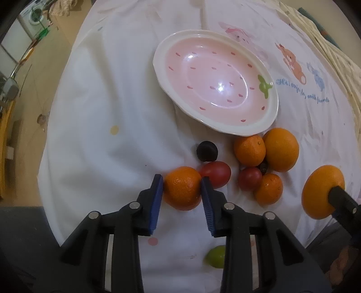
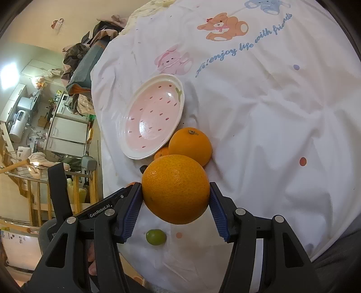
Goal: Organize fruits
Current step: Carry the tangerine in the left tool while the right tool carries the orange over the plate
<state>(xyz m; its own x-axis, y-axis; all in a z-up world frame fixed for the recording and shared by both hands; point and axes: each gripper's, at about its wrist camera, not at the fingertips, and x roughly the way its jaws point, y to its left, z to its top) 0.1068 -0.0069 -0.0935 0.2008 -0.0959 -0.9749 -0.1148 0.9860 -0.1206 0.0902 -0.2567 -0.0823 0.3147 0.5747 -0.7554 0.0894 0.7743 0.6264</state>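
Fruits are not yet sorted: the oval pink ceramic plate with red seed marks and a cream rim (image 1: 216,83) holds nothing, so by my judgement the task is at its start.

Left gripper (image 1: 182,180): jaws pinching a small round orange mandarin (image 1: 182,191) from both sides. Whether it is lifted off the cloth cannot be told. An oval red tomato (image 1: 216,174) lies just beyond the right jaw, touching or nearly touching the mandarin. A dark, near-black round fruit (image 1: 207,151) sits ahead of the jaws, between them and the plate. A small green fruit (image 1: 215,255) lies behind the jaw tips, under the right finger.

Right gripper (image 2: 176,191): jaws pinching a large pebbled orange (image 2: 176,188), which appears held clear of the cloth.

Left to move, ahead and to the right of the left jaws: a cluster of two more oranges (image 1: 281,148), a second mandarin (image 1: 269,188), a second red tomato (image 1: 250,178) and a small dark fruit half hidden among them. The cluster touches the plate's near rim.

Surface: a white cotton cloth printed with cartoon bears, rabbits and blue script (image 2: 259,117), creased, with faint stains and coloured dots.

Room: domestic and cluttered; a washing machine (image 1: 36,14), heaped clothing (image 2: 90,54) and a wooden rack (image 2: 33,180) stand beyond the cloth's edge
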